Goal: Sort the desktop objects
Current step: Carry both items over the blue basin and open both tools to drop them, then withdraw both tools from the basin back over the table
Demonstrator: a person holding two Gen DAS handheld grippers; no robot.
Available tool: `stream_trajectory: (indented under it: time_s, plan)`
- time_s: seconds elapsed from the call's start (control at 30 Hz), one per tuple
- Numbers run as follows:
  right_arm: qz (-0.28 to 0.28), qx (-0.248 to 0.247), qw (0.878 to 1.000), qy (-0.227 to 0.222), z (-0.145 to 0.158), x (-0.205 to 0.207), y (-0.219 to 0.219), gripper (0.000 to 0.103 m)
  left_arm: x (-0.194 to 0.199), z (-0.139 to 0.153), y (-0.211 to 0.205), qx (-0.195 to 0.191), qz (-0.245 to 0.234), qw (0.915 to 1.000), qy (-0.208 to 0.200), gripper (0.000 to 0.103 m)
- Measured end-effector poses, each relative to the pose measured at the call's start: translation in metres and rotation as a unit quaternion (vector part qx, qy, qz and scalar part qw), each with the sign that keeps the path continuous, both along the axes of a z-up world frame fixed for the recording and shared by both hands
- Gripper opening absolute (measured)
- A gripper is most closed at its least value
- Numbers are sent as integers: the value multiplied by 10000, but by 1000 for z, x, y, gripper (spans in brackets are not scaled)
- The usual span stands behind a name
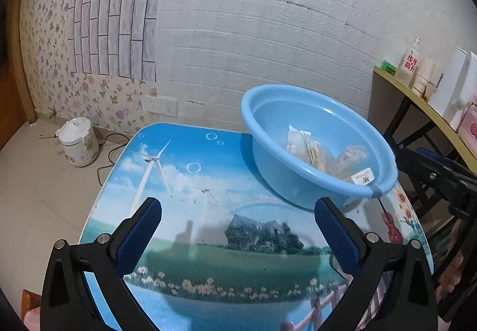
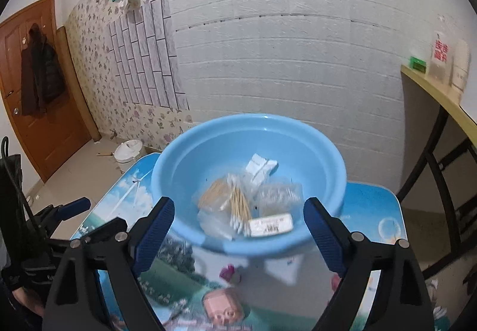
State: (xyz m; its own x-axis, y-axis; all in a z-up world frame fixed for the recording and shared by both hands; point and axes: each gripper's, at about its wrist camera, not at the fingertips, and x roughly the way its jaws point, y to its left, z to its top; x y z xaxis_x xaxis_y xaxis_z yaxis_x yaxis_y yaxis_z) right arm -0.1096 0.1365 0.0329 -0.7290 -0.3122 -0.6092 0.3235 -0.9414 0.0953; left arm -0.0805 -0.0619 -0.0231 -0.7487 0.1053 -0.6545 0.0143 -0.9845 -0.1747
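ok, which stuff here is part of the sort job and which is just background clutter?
Job:
- blue basin on the printed table
- cotton swab packets inside the basin
- left tongs and right tongs, both open and empty

Lying about:
- white rice cooker on the floor
- bottle and paper cups on the side shelf
- coat on the door

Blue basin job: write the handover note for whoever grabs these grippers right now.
Left gripper: open, holding nothing, above the picture-print table.
Right gripper: open, holding nothing, facing the blue basin.
The basin sits at the table's far end and holds clear bags of cotton swabs and a small white labelled box.
Done: those items are in the basin.
Left: the right wrist view shows a small pink object on the table just in front of the basin; it is blurred, so check whether it belongs in too.
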Motion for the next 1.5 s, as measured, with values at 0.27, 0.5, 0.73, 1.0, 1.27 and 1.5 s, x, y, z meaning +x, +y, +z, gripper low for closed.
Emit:
stream_trajectory:
  time_s: [0.27, 0.5, 0.73, 1.0, 1.27, 1.5]
  plan:
    - [-200, -4, 9998, -59, 4, 26, 25, 90, 17, -1, 8, 7, -78, 9998, -202, 103]
    - [-399, -70, 9989, -255, -8, 56, 51, 90, 31, -2, 17, -127, -29, 9987, -488, 103]
    - [-566, -204, 9972, -436, -25, 81, 70, 90, 45, -1, 24, -138, -103, 9978, -647, 103]
    - [-583, -277, 9962, -591, -38, 95, 77, 90, 51, -6, 39, -379, -295, 9961, -740, 103]
    - [-455, -53, 9965, -693, -50, 101, 70, 90, 53, -15, 39, -377, -302, 9951, -857, 103]
    - [-403, -45, 9960, -795, -58, 99, 65, 90, 51, -16, 32, -270, -246, 9957, -854, 103]
